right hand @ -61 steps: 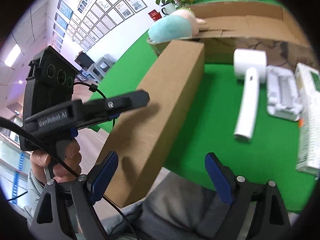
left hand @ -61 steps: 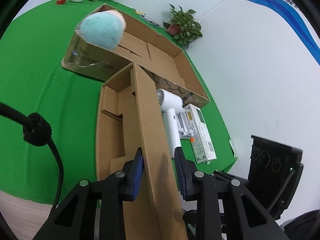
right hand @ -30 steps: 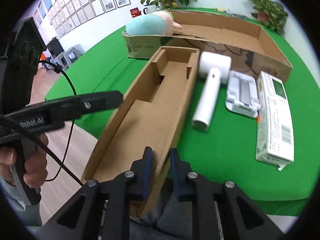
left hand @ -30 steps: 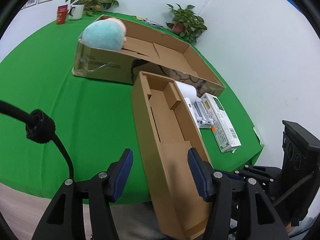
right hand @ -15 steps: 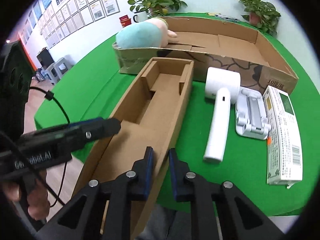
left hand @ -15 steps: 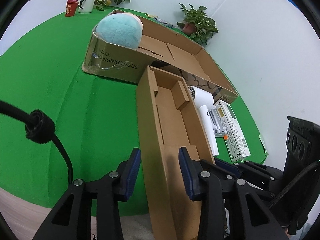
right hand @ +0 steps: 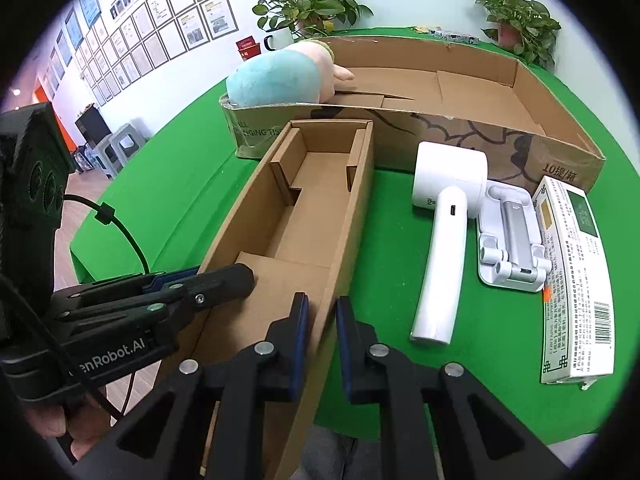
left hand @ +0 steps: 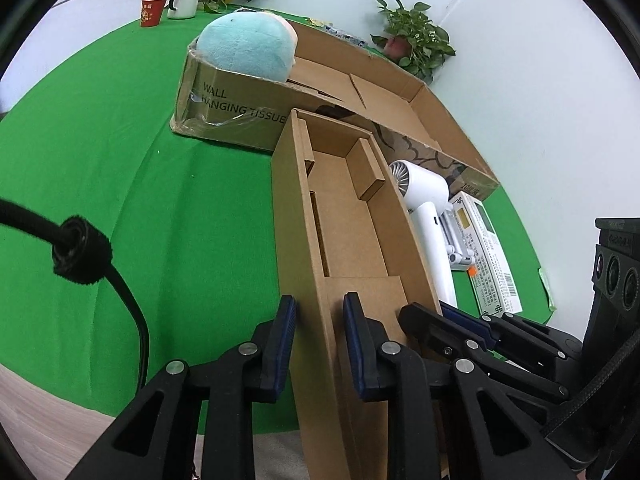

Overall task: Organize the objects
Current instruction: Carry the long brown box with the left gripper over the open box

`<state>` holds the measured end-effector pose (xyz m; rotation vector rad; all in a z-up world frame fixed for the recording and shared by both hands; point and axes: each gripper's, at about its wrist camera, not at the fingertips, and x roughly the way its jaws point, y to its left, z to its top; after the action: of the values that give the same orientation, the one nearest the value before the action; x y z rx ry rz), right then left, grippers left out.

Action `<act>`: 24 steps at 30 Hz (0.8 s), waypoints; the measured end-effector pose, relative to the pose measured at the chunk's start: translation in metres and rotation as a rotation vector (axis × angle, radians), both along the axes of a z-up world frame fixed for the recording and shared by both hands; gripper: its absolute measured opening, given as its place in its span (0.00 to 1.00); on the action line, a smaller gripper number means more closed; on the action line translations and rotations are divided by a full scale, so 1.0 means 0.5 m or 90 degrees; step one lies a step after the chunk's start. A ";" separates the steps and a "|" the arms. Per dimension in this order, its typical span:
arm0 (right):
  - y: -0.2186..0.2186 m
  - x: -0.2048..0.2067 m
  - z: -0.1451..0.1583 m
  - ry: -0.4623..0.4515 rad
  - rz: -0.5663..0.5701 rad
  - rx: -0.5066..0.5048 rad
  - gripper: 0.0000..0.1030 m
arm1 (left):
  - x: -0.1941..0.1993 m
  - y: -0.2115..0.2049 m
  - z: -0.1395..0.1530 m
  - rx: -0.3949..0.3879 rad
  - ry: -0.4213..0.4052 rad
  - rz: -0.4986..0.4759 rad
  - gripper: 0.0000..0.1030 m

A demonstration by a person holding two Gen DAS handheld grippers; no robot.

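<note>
Cardboard makes up the long open box (right hand: 304, 216) that lies on the green table (left hand: 120, 184), with its near end sticking out past the table edge. Two grippers hold on at that near end, one on each long wall. The right gripper (right hand: 320, 336) has its blue pads pressed tight on the right wall of the box, so its fingers are very narrow. The left gripper (left hand: 316, 340) sits over the left wall, and its jaws are closing, with the wall between them. In the left view a thin gap shows beside each pad, so they do not seem to press yet. The far end of the long box almost touches a big flat box (right hand: 460, 96) at the back. A blue and pink soft toy (right hand: 280, 76) rests on the left end of that big box. Just right of the long box lies a white hair dryer (right hand: 444, 240). Next to it is a white stand (right hand: 508, 236), and then a white and green packet (right hand: 576, 280). Two potted plants (right hand: 312, 4) and a white mug (left hand: 184, 0) stand far back on the table.
</note>
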<state>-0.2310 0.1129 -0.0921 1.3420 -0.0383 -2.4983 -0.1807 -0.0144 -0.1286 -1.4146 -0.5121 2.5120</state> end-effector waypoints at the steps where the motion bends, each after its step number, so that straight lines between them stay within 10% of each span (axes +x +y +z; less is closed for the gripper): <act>1: 0.002 0.001 -0.001 0.002 0.003 -0.003 0.13 | 0.001 0.003 0.001 -0.003 -0.002 0.001 0.21; 12: 0.021 0.034 0.004 -0.011 0.000 -0.027 0.12 | 0.046 0.050 0.031 -0.076 0.015 0.026 0.11; 24: 0.047 0.055 0.132 0.140 -0.031 -0.035 0.12 | 0.047 0.093 0.183 -0.116 0.162 0.011 0.10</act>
<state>-0.2033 0.1364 -0.0259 1.0507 -0.0920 -2.6494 -0.1571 0.0322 -0.0372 -1.1234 -0.2553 2.7576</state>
